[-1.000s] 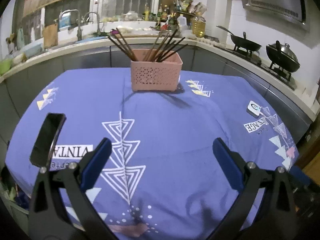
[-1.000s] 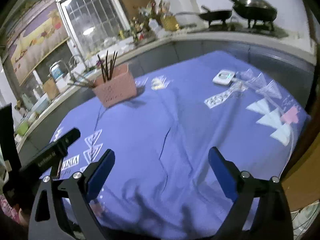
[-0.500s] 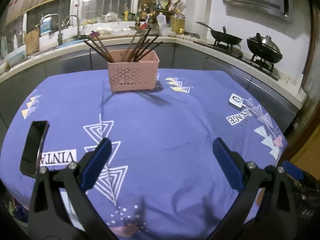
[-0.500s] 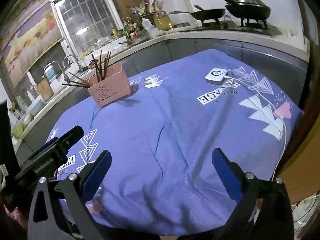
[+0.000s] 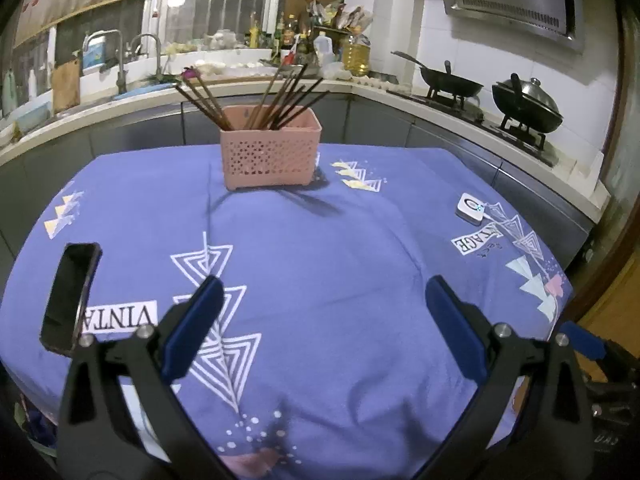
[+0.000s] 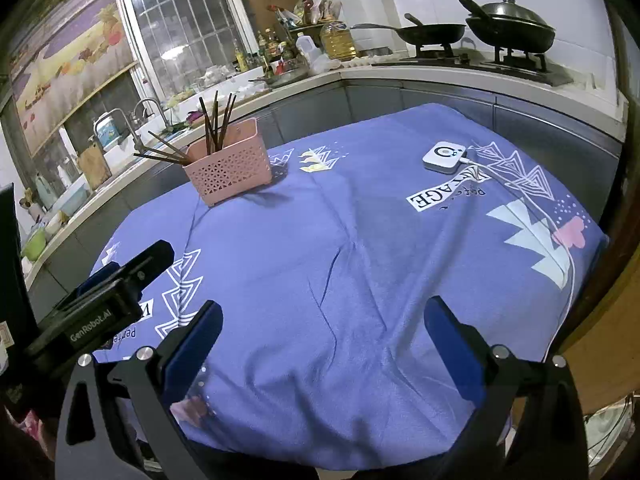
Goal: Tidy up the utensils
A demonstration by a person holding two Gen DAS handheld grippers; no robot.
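A pink perforated basket (image 5: 270, 153) stands at the far middle of the blue tablecloth (image 5: 320, 272). Several dark chopsticks (image 5: 280, 94) stick out of it, leaning left and right. It also shows in the right wrist view (image 6: 230, 168) with the chopsticks (image 6: 216, 120). My left gripper (image 5: 320, 320) is open and empty, low over the near edge of the table, far from the basket. My right gripper (image 6: 320, 336) is open and empty over the near right part of the cloth. The left gripper's body (image 6: 100, 304) shows at the right view's left edge.
A black phone (image 5: 70, 296) lies at the near left of the cloth. A small white device (image 6: 444, 157) with a cable lies at the right. Behind the table runs a counter with a sink (image 5: 120, 76), bottles and a stove with two pans (image 6: 508, 28).
Both grippers have drawn back and lifted a little, so the basket looks farther and more centred. Both stay open and empty. Nothing on the table has moved.
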